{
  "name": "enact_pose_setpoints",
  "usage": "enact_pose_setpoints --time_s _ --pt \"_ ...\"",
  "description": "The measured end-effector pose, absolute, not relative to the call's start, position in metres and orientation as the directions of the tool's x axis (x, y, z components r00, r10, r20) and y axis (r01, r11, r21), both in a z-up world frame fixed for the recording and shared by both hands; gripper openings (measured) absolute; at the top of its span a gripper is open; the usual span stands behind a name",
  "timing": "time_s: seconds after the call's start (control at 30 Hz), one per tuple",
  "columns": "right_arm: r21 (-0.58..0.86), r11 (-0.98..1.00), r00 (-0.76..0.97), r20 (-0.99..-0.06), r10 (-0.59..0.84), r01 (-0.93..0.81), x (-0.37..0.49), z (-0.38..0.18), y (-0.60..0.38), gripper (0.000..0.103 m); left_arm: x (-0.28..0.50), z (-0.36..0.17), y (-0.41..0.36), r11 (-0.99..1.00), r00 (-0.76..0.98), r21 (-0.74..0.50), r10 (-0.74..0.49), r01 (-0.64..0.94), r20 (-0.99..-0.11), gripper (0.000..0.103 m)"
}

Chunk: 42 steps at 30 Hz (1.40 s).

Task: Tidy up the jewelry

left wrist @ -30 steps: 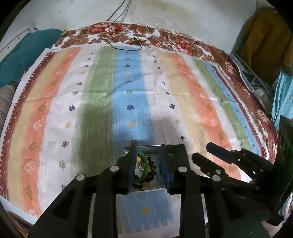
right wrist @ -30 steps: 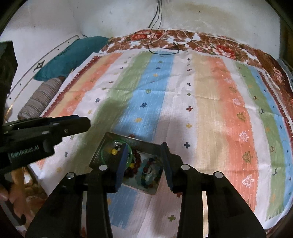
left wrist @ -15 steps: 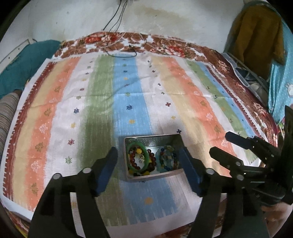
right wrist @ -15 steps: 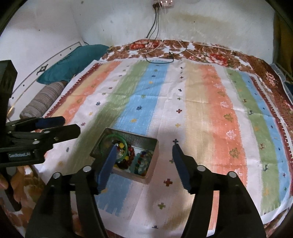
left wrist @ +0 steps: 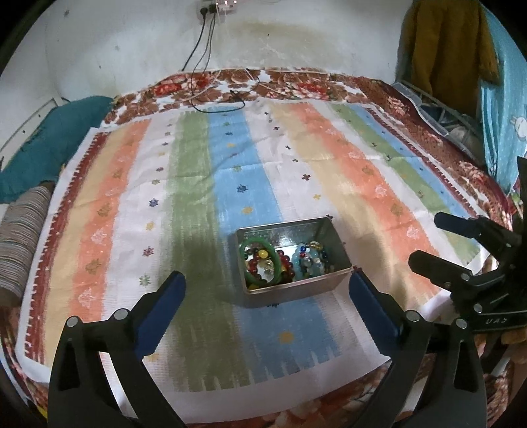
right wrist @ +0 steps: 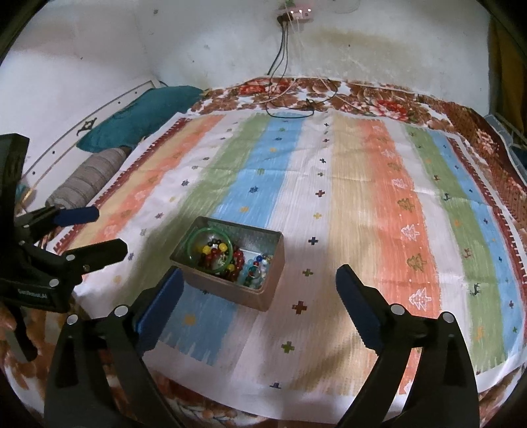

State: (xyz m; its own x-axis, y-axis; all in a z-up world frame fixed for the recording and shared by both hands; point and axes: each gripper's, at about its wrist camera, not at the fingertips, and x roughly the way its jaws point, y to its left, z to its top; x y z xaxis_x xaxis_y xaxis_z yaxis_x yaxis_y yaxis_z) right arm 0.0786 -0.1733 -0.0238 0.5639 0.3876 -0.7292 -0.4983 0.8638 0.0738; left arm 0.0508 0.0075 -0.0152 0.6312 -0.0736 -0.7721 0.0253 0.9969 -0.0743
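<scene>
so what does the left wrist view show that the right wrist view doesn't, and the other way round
Only the left wrist view shows the mustard garment and blue cloth hanging at the right, plus the right gripper from the side.

Only the right wrist view shows the left gripper from the side, and tree motifs on the orange stripe.

Both show the metal tin with the green bangle and beaded bracelets, the striped cloth, teal pillow and wall socket.

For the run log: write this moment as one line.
left hand-held gripper open | right hand-held gripper open | bracelets in tin | nothing held
</scene>
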Motion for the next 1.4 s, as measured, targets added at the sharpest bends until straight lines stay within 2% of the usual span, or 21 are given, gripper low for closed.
enact_pose_setpoints --time_s 0.4,1.4 --pt "0.111 0.847 0.576 -0.687 0.443 -0.520 0.053 -0.017 -0.185 0.096 0.031 -0.011 -0.001 0.998 0.658 -0.046 -0.058 0.035 -0.751 0.097" --pt "0.091 0.846 0.586 -0.682 0.437 -0.526 0.051 -0.017 -0.181 0.096 0.023 -0.004 -0.004 0.997 0.693 -0.069 -0.081 0.045 -0.717 0.097"
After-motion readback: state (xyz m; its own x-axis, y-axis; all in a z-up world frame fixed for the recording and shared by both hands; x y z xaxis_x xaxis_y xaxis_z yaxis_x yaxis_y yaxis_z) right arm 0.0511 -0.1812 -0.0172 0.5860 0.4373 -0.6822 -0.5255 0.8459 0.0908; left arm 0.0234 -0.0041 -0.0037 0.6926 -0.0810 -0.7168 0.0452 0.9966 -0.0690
